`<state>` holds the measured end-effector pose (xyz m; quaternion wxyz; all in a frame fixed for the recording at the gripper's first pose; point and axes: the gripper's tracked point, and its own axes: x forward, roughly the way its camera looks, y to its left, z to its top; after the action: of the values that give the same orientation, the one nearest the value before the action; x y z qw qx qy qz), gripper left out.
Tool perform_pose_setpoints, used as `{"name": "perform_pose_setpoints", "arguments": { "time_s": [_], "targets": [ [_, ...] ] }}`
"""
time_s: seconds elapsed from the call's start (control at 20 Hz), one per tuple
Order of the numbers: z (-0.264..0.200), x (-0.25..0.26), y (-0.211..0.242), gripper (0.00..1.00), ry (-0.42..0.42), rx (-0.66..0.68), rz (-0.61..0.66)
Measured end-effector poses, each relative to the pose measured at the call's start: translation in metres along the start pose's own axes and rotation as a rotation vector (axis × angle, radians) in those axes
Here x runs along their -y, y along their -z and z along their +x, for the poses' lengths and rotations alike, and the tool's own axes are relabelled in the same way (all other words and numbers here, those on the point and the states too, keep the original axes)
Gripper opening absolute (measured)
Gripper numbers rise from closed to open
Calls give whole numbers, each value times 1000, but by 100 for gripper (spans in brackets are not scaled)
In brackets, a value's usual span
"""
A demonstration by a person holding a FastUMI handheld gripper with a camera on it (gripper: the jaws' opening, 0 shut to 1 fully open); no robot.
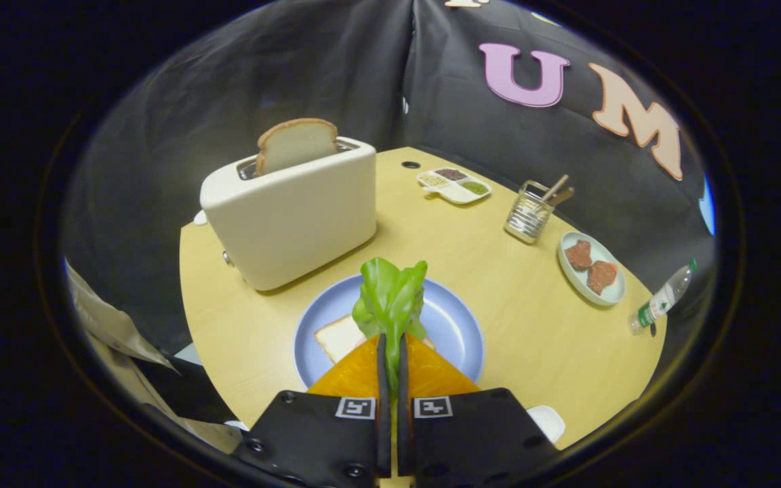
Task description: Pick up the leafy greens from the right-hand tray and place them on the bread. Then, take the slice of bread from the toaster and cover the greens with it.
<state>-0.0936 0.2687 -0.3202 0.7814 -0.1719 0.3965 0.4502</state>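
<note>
So, quick status rundown from the gripper view:

Gripper: the gripper (pixel 390 346) has its fingers pressed nearly together, pinching the stem end of the leafy greens (pixel 390 298) between them.

Greens location: held up just ahead of the fingers, hanging over the blue plate (pixel 458 325), roughly above the bread on the plate (pixel 337 337). Can't tell whether the leaves are touching that slice or just above it.

Greens look: bright green, a small bunch of crinkly leaves standing upright out of the fingertips, a bit glossy. Looks like a fake food prop to me, fairly stiff, not flopping over.

Done so far: I'd say the pick-up is done, since the greens are in the grip and already over the plate.

Still left: letting the greens go onto the bread, then the whole second half. The toaster slice (pixel 297 144) is sitting untouched, poking out of the toaster (pixel 295 217) slot.

Progress guess: somewhere under halfway, honestly.

Bench: the bench (pixel 533 325) also has a small dish with two brown patties (pixel 590 266), a wire cup with utensils (pixel 531 213), a divided condiment tray (pixel 455 184) and a bottle (pixel 662 298) lying at the edge. None of it is in the way.

Watch out: the toaster sits just beside the plate, so there's not much room on that side for the drop.
</note>
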Motion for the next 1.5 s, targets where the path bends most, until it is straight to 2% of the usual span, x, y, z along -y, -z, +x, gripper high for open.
{"name": "perform_pose_setpoints", "arguments": {
  "time_s": [0.35,0.4,0.45,0.95,1.3,1.5],
  "targets": [
    [26,-14,5,7,-27,-38,-23],
    [25,-15,7,13,-28,-46,-27],
    [25,-15,7,13,-31,-50,-22],
    [24,-17,3,64,-29,-33,-3],
    [5,-23,-35,97,-25,47,38],
    [-16,-26,-75,98,-14,123,41]
  ]
}}
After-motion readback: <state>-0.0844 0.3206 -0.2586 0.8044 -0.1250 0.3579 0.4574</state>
